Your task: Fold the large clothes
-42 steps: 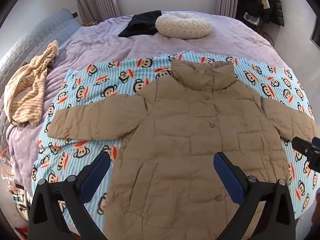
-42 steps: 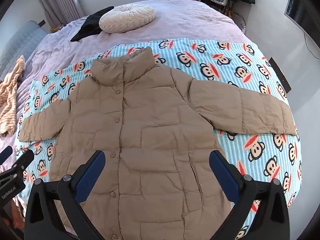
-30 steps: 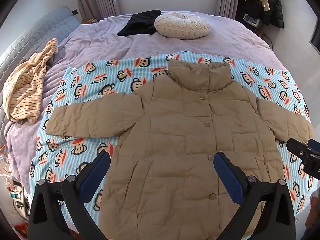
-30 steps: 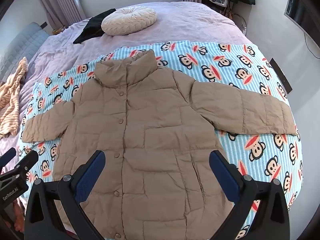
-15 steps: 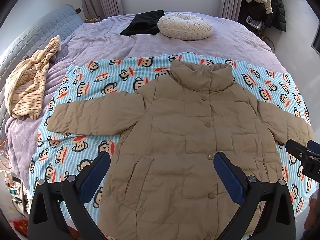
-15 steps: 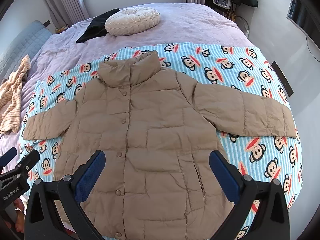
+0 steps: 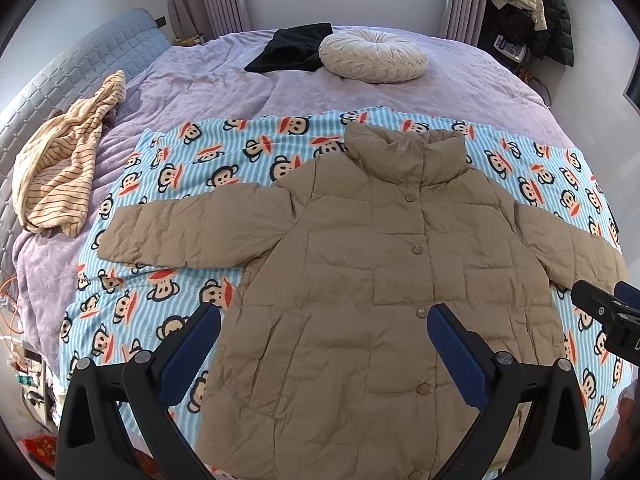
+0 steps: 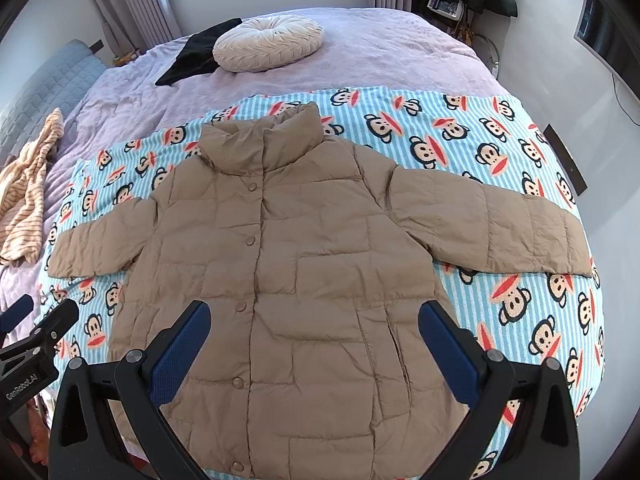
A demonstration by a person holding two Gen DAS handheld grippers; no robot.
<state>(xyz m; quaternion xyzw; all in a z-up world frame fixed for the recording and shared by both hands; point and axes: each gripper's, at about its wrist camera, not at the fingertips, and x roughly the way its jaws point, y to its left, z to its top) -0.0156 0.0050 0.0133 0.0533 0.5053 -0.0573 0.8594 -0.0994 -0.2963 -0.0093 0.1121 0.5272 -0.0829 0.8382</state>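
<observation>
A tan puffer jacket (image 7: 368, 280) lies flat and face up on a monkey-print blanket (image 7: 176, 184), buttoned, collar toward the far side, both sleeves spread out. It also shows in the right wrist view (image 8: 280, 264). My left gripper (image 7: 324, 324) is open and empty, held above the jacket's lower left part. My right gripper (image 8: 314, 320) is open and empty above the jacket's lower right part. Each gripper shows at the edge of the other's view.
The blanket (image 8: 500, 152) covers the near part of a purple bed (image 7: 208, 80). A round cream cushion (image 7: 372, 60) and a black garment (image 7: 292, 48) lie at the far side. A striped yellow garment (image 7: 64, 160) lies at the left edge.
Both grippers have drawn back and risen slightly, so the jacket sits a little further off in both views. The jacket has not moved. Both grippers stay open.
</observation>
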